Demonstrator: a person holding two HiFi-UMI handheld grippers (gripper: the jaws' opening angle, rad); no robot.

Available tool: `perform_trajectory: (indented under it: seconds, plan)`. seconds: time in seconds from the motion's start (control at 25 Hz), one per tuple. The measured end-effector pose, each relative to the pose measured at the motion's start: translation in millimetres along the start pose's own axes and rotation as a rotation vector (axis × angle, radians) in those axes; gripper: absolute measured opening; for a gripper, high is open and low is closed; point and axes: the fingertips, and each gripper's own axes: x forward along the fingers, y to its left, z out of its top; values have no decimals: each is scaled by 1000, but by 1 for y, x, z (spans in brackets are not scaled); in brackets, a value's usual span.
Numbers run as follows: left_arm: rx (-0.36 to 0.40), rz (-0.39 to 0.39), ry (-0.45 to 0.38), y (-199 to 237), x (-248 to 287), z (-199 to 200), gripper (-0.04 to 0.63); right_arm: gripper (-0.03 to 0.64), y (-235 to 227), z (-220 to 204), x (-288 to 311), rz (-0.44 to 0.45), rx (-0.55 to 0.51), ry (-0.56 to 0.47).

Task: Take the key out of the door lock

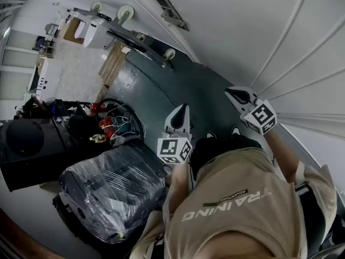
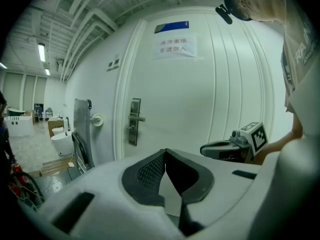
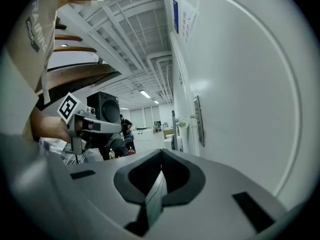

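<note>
A white panelled wall [image 2: 250,84] is met by a dark green floor [image 1: 183,90]; strip lights [image 2: 41,51] are mounted under a ribbed ceiling [image 2: 100,4].

— What is the person wearing?
— A tan T-shirt [image 1: 237,209] with short sleeves [image 1: 318,179]. "TRAINING" runs across it in pale capitals beside a dark bar.
— And the tools?
— The left gripper [image 1: 182,109] and right gripper [image 1: 234,93] have pale grey shells with dark tips. Each carries a white cube with black square markers: the left cube [image 1: 174,150] and the right cube [image 1: 262,116].
— And the pads?
— The left pads [image 2: 149,171] are black, with a fine mesh texture.
</note>
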Motion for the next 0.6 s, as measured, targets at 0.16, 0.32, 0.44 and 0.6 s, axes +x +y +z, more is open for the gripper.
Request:
perform_trajectory:
  seconds: [0.16,0.32,0.44,0.6]
  plan:
    - [8,-12,7,14,9,-10,9,14,-4,-19,29,16,2,27]
    - [-32,19,44,40,3,-37,9,14,2,-33,53,33,7,70]
    - [-77,29,59,64,-1,-48,9,14,12,-31,72,33,13,77]
    - [-101,4,47,102,12,-44,9,14,15,-24,108,19,-29,106]
